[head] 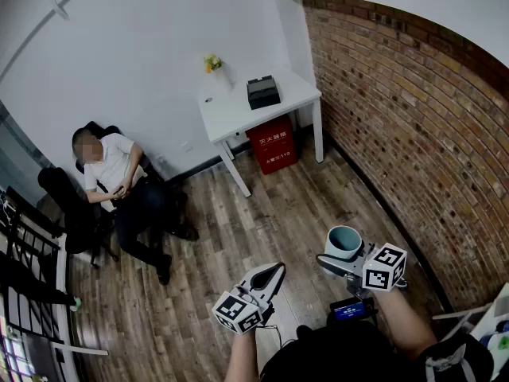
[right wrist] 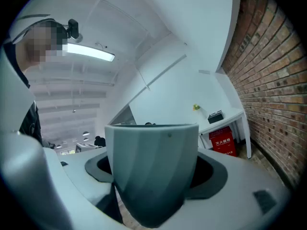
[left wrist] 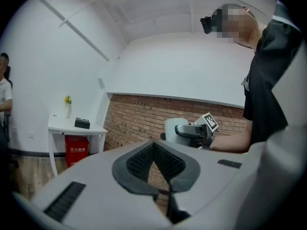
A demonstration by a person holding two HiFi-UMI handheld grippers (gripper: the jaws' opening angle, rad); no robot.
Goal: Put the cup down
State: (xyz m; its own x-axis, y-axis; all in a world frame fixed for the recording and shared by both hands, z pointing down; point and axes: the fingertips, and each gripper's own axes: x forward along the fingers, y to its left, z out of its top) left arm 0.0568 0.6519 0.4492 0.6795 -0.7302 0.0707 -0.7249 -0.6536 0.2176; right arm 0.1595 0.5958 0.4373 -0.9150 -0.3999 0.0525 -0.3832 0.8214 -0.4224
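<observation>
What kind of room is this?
Probably a small office: a white desk in the corner, a person seated in a black chair, a brick wall alongside.

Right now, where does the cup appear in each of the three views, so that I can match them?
Head view: the cup is at lower right.
Left gripper view: the cup is just right of centre, before the brick wall.
Right gripper view: the cup fills the lower middle.
Shared landmark: the white table with the red box under it, seen in all three.
</observation>
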